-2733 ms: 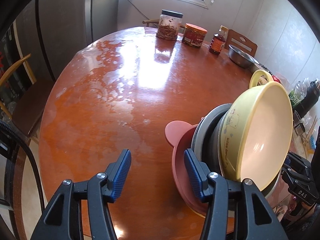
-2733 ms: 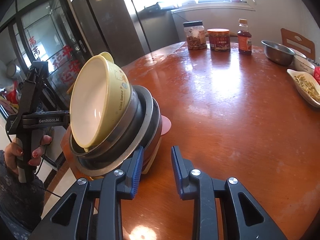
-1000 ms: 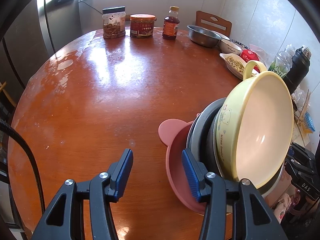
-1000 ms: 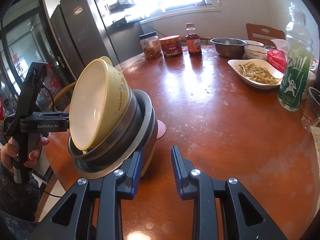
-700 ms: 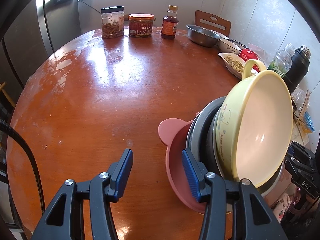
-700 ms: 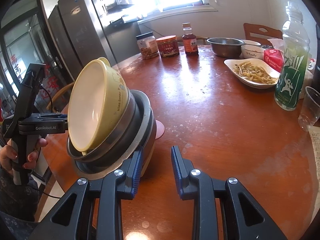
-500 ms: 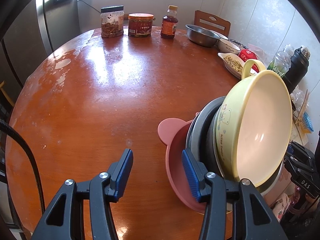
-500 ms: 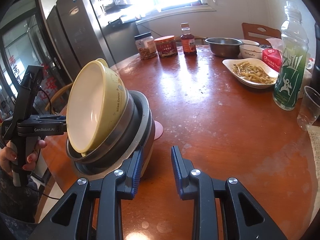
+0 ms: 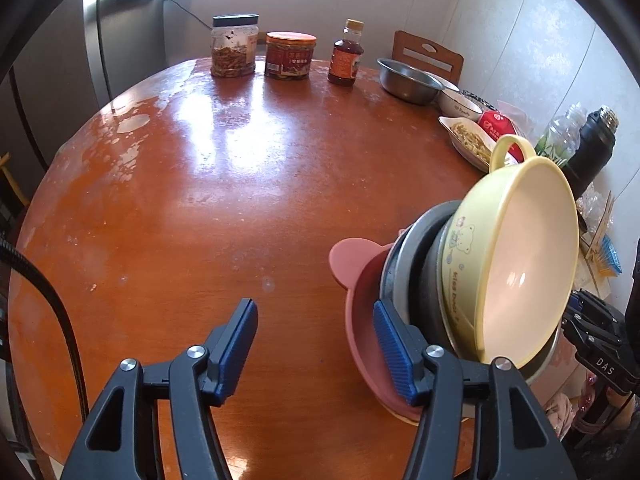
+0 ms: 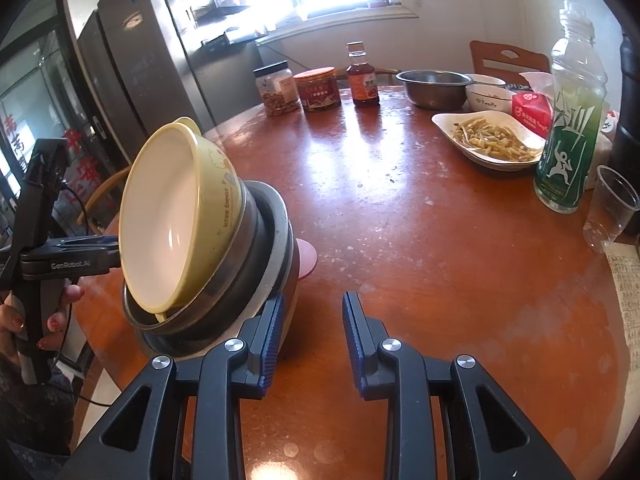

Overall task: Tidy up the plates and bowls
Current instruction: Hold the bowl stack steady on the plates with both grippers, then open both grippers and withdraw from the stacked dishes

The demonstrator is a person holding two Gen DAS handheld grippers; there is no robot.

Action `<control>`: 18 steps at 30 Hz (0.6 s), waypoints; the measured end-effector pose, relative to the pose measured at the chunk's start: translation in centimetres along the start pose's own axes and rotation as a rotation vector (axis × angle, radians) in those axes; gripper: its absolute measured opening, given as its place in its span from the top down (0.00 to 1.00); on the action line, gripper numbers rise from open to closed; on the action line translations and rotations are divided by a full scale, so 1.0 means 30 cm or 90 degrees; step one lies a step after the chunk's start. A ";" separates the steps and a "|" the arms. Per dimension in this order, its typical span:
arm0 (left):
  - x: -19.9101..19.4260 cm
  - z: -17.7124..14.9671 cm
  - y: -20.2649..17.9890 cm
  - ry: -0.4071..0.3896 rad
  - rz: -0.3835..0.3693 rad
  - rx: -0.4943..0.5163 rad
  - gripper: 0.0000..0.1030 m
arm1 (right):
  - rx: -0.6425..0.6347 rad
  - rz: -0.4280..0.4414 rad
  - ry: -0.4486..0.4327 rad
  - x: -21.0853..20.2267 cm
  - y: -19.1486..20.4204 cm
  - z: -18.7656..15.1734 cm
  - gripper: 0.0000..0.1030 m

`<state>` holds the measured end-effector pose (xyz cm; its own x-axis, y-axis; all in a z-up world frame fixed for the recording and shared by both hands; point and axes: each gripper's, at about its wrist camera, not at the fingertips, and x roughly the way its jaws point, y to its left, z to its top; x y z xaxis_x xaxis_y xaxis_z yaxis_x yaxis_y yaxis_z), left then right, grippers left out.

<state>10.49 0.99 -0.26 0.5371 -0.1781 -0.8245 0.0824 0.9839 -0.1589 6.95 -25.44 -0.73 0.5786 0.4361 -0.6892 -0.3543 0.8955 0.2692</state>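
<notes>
Through the left wrist camera, we see our left gripper (image 9: 316,344) with its blue pads spread wide and nothing between them, low over the round orange-brown table (image 9: 208,184). Its right pad (image 9: 394,354) sits against the rim of the pink plate (image 9: 360,312), the outermost piece of a nested stack tipped up on edge. Inside the pink plate we make out a grey metal dish (image 9: 416,248), and inside that the yellow bowl (image 9: 520,256) with a bear print, its mouth facing right. At the far edge stand two jars (image 9: 236,46), a sauce bottle (image 9: 346,54) and a steel bowl (image 9: 408,80).

In the right wrist view, our right gripper (image 10: 312,332) also stands apart and empty. Its left pad (image 10: 272,336) lies just beside the stack's lower edge; whether it touches we cannot tell. The yellow bowl (image 10: 180,216) opens to the left here, toward our left hand (image 10: 24,320) on its handle. A dish of food (image 10: 492,144), a green bottle (image 10: 570,120) and a clear cup (image 10: 610,208) stand to the right.
</notes>
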 end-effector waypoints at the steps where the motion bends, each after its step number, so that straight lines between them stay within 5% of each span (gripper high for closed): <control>1: -0.003 -0.001 0.005 -0.002 0.000 -0.003 0.42 | 0.002 -0.003 0.000 0.001 0.000 0.001 0.68; 9: -0.035 -0.023 0.033 -0.016 0.023 -0.009 0.41 | 0.026 -0.026 -0.003 -0.007 -0.009 0.005 0.62; 18: -0.080 -0.064 0.059 -0.034 0.032 -0.021 0.41 | 0.048 -0.062 -0.033 -0.064 -0.017 0.003 0.44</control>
<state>7.74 3.13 0.39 0.5837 -0.1272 -0.8019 0.0279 0.9902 -0.1368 6.09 -26.73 0.50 0.6451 0.3485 -0.6800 -0.2393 0.9373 0.2534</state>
